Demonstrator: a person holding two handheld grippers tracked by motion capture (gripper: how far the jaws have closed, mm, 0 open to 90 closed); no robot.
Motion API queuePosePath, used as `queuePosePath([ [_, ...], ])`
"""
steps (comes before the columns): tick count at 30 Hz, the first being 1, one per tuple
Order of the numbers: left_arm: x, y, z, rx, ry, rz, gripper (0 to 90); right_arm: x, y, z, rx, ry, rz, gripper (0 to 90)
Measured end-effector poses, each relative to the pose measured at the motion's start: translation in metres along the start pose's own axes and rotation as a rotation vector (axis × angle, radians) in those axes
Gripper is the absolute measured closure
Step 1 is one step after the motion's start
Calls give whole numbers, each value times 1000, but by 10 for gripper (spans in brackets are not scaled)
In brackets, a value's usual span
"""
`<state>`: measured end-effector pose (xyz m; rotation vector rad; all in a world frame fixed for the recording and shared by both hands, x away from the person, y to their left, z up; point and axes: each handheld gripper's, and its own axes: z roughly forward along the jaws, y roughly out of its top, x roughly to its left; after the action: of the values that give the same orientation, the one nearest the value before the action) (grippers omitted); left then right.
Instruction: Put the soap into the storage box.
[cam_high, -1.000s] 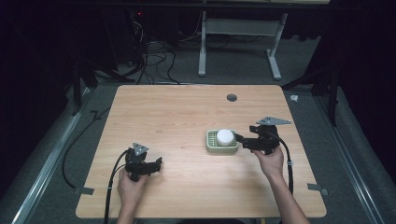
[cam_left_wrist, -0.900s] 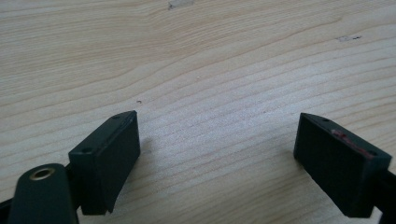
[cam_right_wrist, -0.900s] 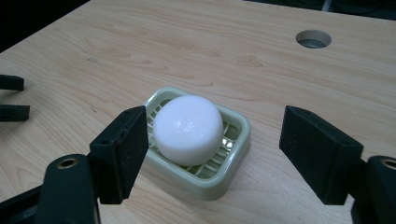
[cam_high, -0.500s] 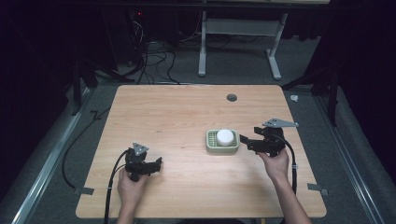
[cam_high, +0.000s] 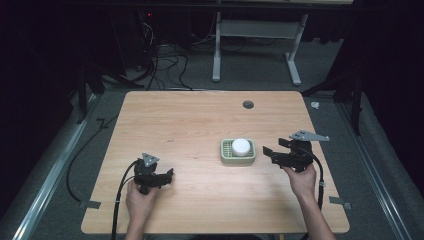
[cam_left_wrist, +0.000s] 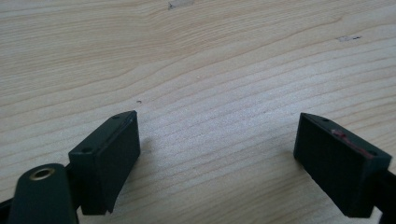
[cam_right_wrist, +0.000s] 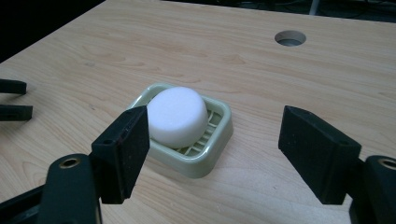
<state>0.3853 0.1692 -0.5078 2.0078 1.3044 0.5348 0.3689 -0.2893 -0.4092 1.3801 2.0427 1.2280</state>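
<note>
A: What is on the table (cam_high: 190, 115)?

B: A pale wooden tabletop with one green soap dish (cam_high: 238, 152) a little right of centre. A round white soap bar (cam_high: 241, 147) lies in the dish, on its slatted bottom. Farther back there is a round cable hole (cam_high: 248, 104) in the wood.

A: Where are the grippers?

B: The right gripper (cam_high: 270, 153) is held just right of the dish, low over the table and pointing at it without touching. In the right gripper view its jaws are spread wide, with the soap bar (cam_right_wrist: 177, 116) and dish (cam_right_wrist: 208, 154) lying just beyond and between them, closer to the jaw on the left of that picture.

A: And the other one?

B: The left gripper (cam_high: 167, 176) sits near the front left of the table, well apart from the dish. Its own view shows its jaws spread over bare wood, holding nothing.
</note>
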Motion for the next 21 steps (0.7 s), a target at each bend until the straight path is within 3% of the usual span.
queuePosePath([
  [21, 0, 0, 0, 0, 0, 0, 150, -17, -16, -17, -27, -31, 53, 259],
])
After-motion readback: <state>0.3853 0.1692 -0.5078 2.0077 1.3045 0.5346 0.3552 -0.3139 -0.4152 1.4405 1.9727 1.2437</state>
